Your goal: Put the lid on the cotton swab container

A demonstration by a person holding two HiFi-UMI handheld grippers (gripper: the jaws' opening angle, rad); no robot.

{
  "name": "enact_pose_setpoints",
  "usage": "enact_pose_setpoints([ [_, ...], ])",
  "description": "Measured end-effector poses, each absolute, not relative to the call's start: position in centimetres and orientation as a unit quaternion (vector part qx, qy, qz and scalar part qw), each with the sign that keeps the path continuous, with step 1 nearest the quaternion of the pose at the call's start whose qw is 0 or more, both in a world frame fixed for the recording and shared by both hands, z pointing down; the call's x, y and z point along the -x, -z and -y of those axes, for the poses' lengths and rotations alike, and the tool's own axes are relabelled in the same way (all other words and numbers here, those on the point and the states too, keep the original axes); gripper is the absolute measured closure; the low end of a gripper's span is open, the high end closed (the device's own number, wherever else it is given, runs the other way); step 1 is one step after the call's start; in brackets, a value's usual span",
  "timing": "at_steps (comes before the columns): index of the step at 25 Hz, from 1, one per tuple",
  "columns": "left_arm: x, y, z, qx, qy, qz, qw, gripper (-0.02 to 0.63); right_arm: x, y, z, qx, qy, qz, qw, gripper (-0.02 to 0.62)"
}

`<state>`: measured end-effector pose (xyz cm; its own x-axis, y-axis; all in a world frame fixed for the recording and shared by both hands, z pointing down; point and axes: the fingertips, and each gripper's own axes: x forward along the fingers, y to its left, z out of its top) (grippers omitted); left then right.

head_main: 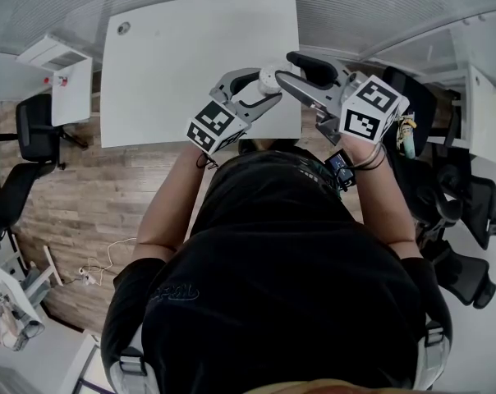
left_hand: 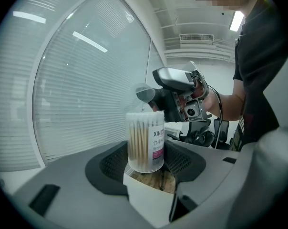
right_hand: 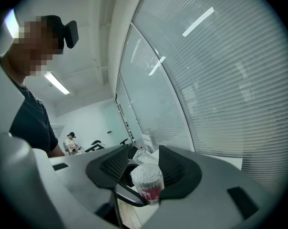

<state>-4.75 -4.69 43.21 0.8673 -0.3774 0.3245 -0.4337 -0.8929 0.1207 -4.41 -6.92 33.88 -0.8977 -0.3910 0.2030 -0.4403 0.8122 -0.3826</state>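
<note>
The cotton swab container (left_hand: 145, 142) is a clear cylinder with a white and pink label, packed with swabs. It stands upright between the pads of my left gripper (left_hand: 146, 165), which is shut on it. Its top is uncovered, and the white swab tips show in the right gripper view (right_hand: 147, 174). The translucent lid (left_hand: 145, 92) sits tilted just above the container's rim, at the tips of my right gripper (left_hand: 175, 97). In the right gripper view the lid (right_hand: 139, 155) lies between the wide jaws of that gripper (right_hand: 143, 157), with a gap beside it. Both grippers meet in the air over the table's near edge (head_main: 273, 76).
A white table (head_main: 199, 64) lies below and ahead of the grippers. Black office chairs (head_main: 34, 134) stand on the wood floor to the left, and more at the right (head_main: 470, 212). A curved glass wall with blinds (left_hand: 77, 89) is behind. Another person (right_hand: 70, 142) sits far off.
</note>
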Motion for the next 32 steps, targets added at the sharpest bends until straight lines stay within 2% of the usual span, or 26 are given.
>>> enact_pose_setpoints([
  [24,5.4,-42.3,5.5,-0.958,-0.139,0.234,0.088,0.359,4.8,-34.8,6.6,-0.22,-0.232,0.945,0.062,0.394],
  [32,5.3,-42.0,5.6,-0.959,-0.133,0.238,0.082,0.359,4.5,-35.2,7.1,-0.247,-0.227,0.939,0.069,0.464],
])
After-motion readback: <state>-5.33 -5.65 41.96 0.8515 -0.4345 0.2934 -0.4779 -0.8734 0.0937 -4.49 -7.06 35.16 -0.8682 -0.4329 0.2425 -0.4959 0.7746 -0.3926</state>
